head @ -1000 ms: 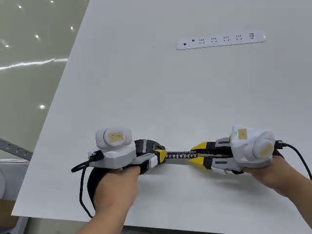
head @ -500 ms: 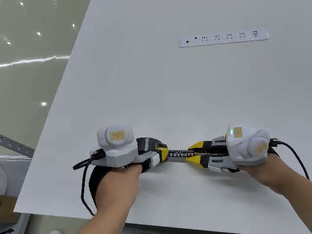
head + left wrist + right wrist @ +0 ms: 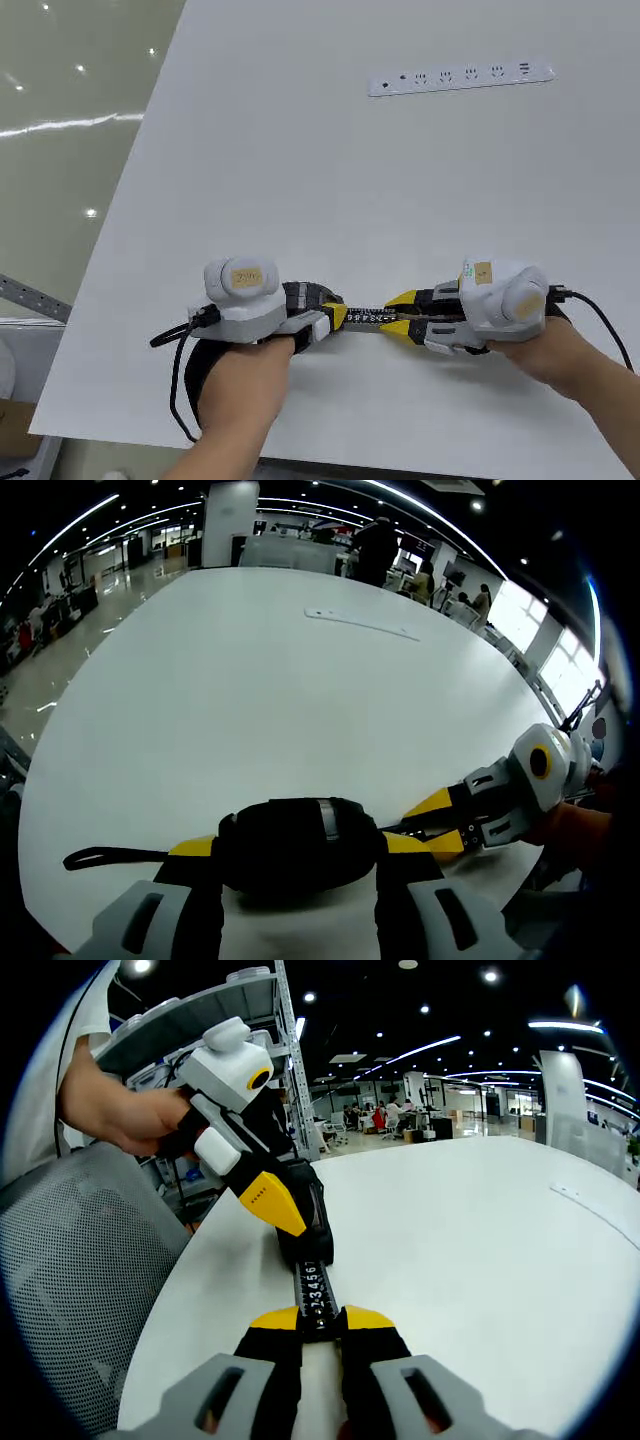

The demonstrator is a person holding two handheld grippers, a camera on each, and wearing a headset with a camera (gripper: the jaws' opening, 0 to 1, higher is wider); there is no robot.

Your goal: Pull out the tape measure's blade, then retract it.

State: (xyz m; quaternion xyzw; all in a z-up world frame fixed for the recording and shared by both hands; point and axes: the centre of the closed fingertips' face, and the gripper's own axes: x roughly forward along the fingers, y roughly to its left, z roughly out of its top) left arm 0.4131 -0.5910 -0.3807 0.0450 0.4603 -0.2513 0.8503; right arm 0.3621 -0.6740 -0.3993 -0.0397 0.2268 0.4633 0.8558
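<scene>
Tape measure: black case [image 3: 300,842] clamped between the jaws of the left gripper [image 3: 324,321], low over the white table [image 3: 350,180]. The blade [image 3: 314,1288] is out a short way and pinched flat in the nearly closed jaws of the right gripper [image 3: 321,1320], just ahead of the left. The case looks rigid and smooth-sided, the blade thin, springy and prone to snapping back. Best hold: across the case flanks, and flat on the blade near its tip.
</scene>
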